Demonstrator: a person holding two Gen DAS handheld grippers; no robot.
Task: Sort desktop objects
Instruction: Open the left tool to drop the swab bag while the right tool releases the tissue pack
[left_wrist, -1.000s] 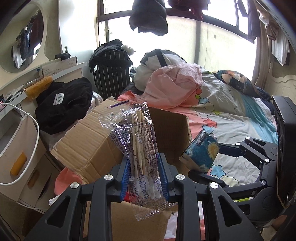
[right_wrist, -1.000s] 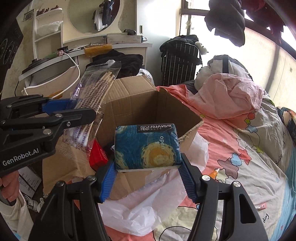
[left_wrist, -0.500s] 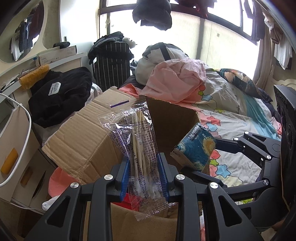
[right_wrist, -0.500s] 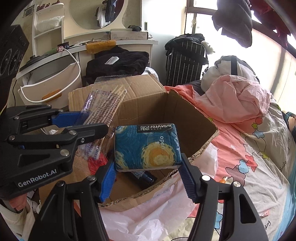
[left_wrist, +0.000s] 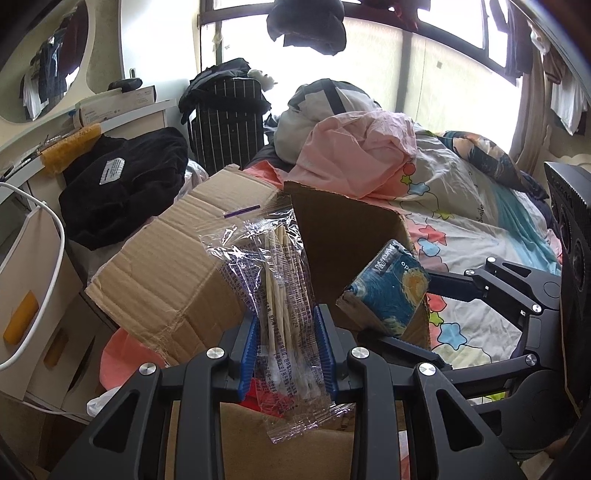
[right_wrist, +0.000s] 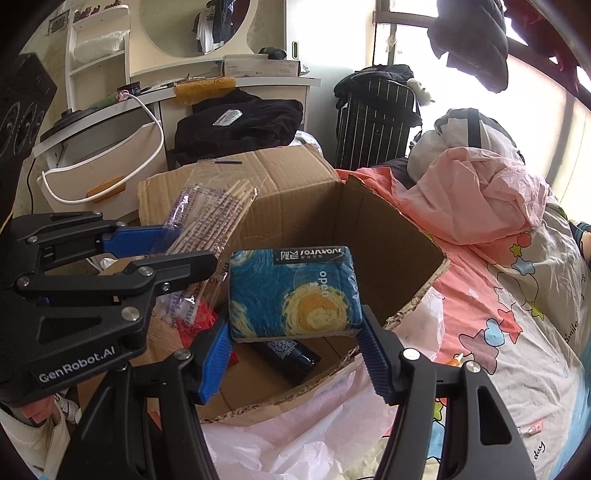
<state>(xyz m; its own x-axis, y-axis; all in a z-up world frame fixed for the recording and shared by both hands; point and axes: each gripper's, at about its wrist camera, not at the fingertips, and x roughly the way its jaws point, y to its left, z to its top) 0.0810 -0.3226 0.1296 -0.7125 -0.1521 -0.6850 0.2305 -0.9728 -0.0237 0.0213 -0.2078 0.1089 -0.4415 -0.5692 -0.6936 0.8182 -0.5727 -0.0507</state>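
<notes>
— Holding anything?
— Left gripper (left_wrist: 287, 354), bottom centre: clamping clear packet of sticks (left_wrist: 284, 295). Right gripper (right_wrist: 295, 354), lower centre: squeezing blue tissue pack (right_wrist: 291, 291).
— Hovering where?
— Both over open cardboard box (right_wrist: 295, 206), mid-frame; dark bottle (right_wrist: 288, 354) lying inside.

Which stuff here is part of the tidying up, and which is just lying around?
Part of the job:
- bag of wooden sticks, held by left gripper
- blue tissue pack, held by right gripper
- cardboard box

Just lying around:
- pink blanket
- black clothes
- striped suitcase
</notes>
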